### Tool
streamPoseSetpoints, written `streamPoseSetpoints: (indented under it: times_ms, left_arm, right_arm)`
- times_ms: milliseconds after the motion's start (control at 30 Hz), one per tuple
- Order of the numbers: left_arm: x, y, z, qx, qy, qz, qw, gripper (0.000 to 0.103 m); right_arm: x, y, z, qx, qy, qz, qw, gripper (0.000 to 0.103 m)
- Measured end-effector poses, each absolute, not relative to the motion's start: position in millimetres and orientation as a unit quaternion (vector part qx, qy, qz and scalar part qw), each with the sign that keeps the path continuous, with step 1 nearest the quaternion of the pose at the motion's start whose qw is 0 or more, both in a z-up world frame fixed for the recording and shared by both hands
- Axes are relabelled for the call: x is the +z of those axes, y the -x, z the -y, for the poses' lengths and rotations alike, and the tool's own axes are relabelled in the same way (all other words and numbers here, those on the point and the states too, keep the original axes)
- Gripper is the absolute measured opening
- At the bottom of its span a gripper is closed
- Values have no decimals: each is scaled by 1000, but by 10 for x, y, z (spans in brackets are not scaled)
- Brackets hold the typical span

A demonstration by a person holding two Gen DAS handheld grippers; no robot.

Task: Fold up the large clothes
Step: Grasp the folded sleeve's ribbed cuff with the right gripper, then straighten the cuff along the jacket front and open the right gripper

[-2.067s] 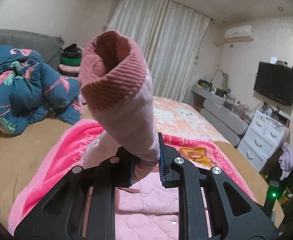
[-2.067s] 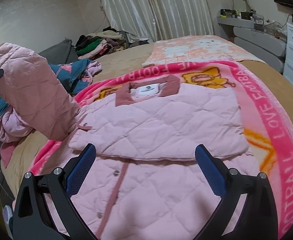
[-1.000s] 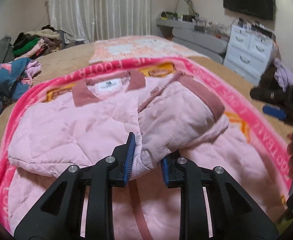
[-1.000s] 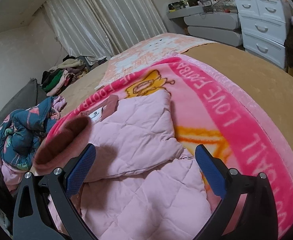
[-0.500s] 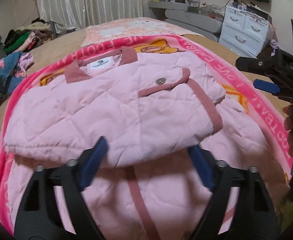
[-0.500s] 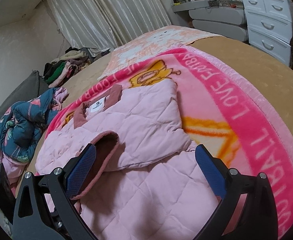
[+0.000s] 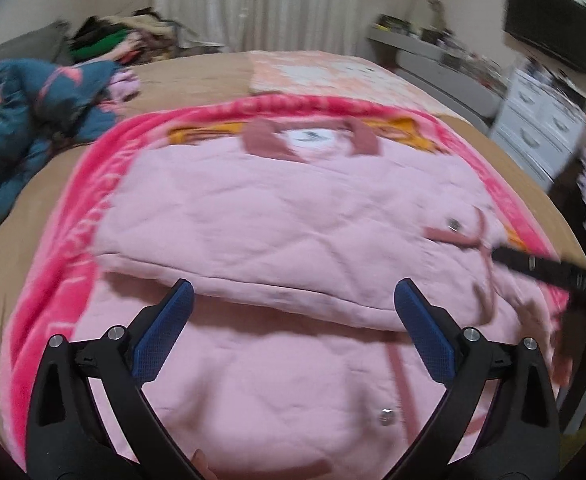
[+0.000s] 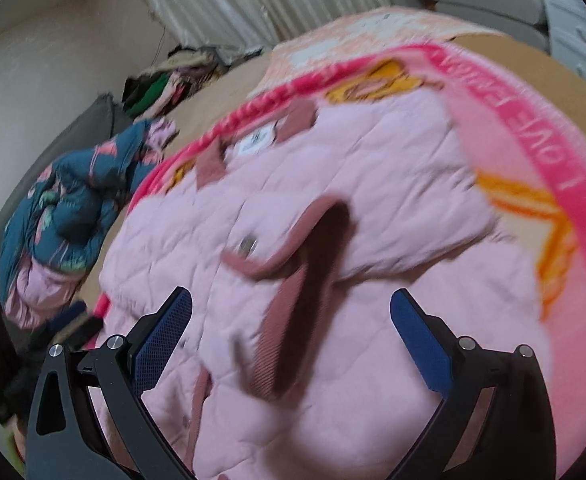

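A pink quilted jacket (image 7: 293, 216) is lying spread across a bright pink blanket (image 7: 73, 240) on a tan-covered bed (image 7: 197, 76), filling the centre of both wrist views. In the left wrist view, the left gripper (image 7: 293, 300) is hovering at the bottom of the frame with its blue-padded jaws opening wide and nothing between them; the folded-over edge of the jacket is running straight across the gap just beyond the fingertips, apart from both pads. The jacket's dusty-rose collar (image 7: 261, 140) is sitting toward the upper centre, and its rose-trimmed cuff (image 7: 453, 236) is lying at centre right, where the dark tip of the other gripper is reaching in from the right edge.

In the right wrist view, the right gripper (image 8: 291, 306) is likewise standing spread at the bottom of the frame, gripping nothing. The sleeve's dark open cuff (image 8: 313, 264) is lying just above the gap between the jaws, slightly left of centre, clear of the pads. A teal patterned quilt (image 8: 65, 208) is bunched at the left of the frame, and white curtains (image 8: 261, 0) are hanging across the top.
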State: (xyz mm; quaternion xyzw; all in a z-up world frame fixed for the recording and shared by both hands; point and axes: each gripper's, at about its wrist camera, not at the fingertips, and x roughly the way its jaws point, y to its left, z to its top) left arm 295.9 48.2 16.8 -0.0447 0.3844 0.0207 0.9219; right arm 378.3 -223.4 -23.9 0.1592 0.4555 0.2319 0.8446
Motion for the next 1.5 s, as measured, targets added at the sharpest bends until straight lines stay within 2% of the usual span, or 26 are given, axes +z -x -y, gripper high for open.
streamPoseSetpoints:
  times_ms: [233, 367, 433, 467, 533, 600, 700, 1000, 1500]
  left_arm:
    - [234, -2872, -957, 85, 77, -372, 921, 94]
    - [240, -2863, -1150, 101, 97, -368, 919, 94]
    - [236, -2850, -1206, 107, 102, -367, 918, 94]
    - [235, -2850, -1221, 109, 104, -366, 918, 94]
    - [225, -2856, -1263, 113, 108, -366, 918, 94]
    - [204, -2858, -1272, 117, 109, -365, 917, 94]
    - [164, -2886, -1299, 114, 116, -368, 915, 94]
    - [138, -3066, -1309, 105, 109, -371, 916, 94]
    - [-27, -3827, -981, 75, 63, -402, 910, 94]
  right_arm:
    - [-561, -3743, 2038, 236, -190, -503, 809, 99]
    - [-602, -3739, 2046, 229, -206, -494, 813, 97]
    - [-581, -3735, 2045, 236, -208, -485, 816, 75]
    - [-577, -3739, 2043, 239, -207, -482, 817, 59]
    - [-561, -3727, 2026, 250, -202, -473, 820, 44]
    - [-538, -3721, 1993, 264, -195, -464, 823, 23]
    - [-407, -3671, 1932, 280, -169, -441, 836, 17]
    - [338, -3801, 2055, 281, -58, -295, 912, 15]
    - [-218, -4283, 2210, 222, -71, -357, 905, 16]
